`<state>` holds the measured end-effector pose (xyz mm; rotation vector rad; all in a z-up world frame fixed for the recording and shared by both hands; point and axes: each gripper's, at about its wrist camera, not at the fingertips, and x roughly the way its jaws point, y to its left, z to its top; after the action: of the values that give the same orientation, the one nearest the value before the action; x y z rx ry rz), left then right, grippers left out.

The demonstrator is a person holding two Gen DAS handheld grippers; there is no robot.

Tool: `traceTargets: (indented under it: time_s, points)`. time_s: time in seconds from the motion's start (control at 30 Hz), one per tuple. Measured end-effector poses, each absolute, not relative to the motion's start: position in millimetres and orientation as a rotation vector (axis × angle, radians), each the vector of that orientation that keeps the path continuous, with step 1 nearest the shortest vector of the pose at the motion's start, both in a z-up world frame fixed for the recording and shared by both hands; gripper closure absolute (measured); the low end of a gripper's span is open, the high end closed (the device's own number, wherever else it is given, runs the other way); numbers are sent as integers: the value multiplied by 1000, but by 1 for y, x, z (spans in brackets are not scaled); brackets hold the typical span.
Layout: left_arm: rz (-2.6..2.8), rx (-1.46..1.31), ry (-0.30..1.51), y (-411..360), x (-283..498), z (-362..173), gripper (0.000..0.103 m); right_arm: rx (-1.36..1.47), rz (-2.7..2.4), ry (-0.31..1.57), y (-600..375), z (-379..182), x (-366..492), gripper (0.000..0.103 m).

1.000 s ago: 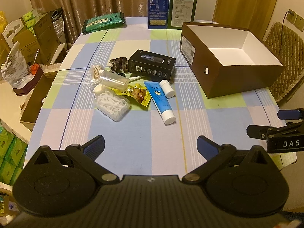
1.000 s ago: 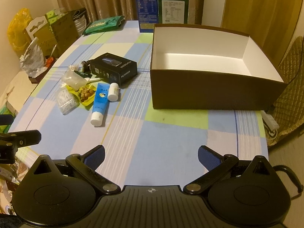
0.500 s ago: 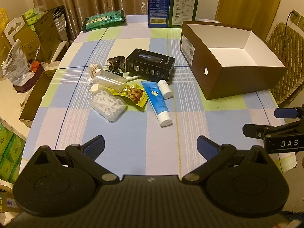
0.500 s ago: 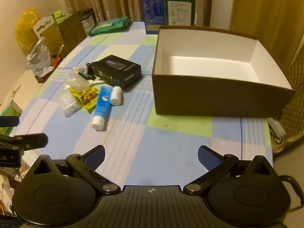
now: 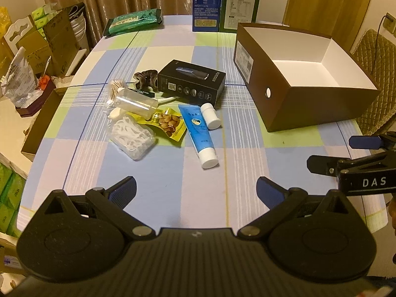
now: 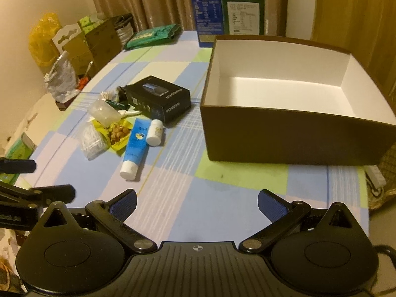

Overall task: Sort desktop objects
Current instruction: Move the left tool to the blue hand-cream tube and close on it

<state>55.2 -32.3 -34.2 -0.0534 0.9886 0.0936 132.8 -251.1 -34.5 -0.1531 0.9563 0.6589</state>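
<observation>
1. Clutter pile sits mid-table, left of the brown box [image 6: 284, 133]: black carton [image 5: 191, 84], blue tube [image 5: 199, 130], white bottle [image 5: 210, 116], nut packet [image 5: 169, 123], floss-pick bag [image 5: 131, 136], clear swab jar [image 5: 135, 102]. All touching or overlapping; nothing is in the box yet.
2. Left gripper [image 5: 195, 188]: jaws spread wide, empty. Right gripper [image 6: 196, 200]: same, empty.
3. Change over the last second: both cameras have closed in slightly on pile and box; objects haven't moved. Reads as approach, no pick committed.
4. Tube cap end faces the grippers with bare tablecloth [image 5: 173, 188] around it, probably the easiest first grab.
5. Box top is open with its near wall facing the right gripper. Clear lane between pile and box. Table's right edge is close to the box, so keep drops central.
</observation>
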Motion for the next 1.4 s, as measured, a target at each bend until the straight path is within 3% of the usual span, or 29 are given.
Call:
traceTargets:
  time_s: [0.63, 0.7, 0.93, 1.2, 1.4]
  points:
    - [157, -69, 1001, -39, 101, -92, 14, -171, 645, 991, -247, -79, 179, 2]
    - [165, -60, 998, -40, 107, -97, 24, -171, 647, 998, -248, -82, 184, 2]
    - [190, -48, 991, -45, 127, -121, 38, -182, 654, 1018, -256, -89, 194, 2]
    - [202, -38, 980, -49, 142, -139, 79, -178, 654, 1045, -272, -95, 201, 2]
    - [231, -23, 982, -50, 128, -139, 79, -182, 669, 1061, -279, -98, 204, 2]
